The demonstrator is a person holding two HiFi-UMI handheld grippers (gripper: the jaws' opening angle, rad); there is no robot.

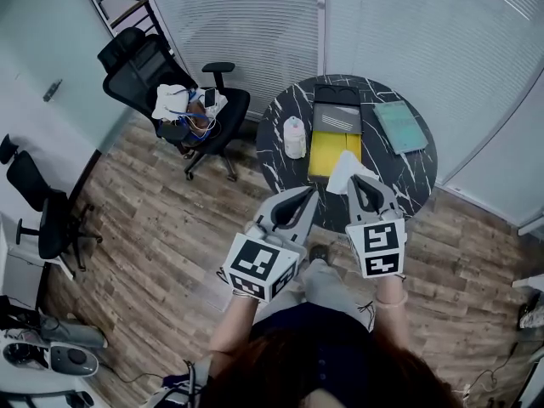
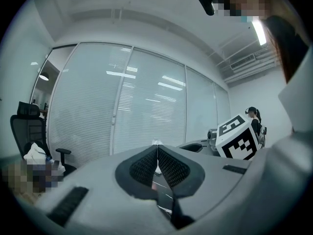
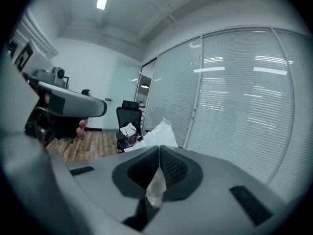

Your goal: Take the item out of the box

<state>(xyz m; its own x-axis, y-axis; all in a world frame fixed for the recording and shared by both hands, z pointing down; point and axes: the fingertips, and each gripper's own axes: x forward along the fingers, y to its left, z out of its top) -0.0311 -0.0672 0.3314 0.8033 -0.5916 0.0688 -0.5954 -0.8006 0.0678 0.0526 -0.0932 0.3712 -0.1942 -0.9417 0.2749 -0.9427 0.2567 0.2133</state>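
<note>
White bag [image 1: 346, 170] juts forward along the right gripper's [image 1: 362, 180] jaws.

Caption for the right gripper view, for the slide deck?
Right tool shut on a white plastic bag, with an office chair and a glass wall behind.

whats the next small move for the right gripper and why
Probably carry the white bag sideways off the yellow box and set it on the table: the right gripper is shut on it, and it hangs over the box's near edge.
</note>
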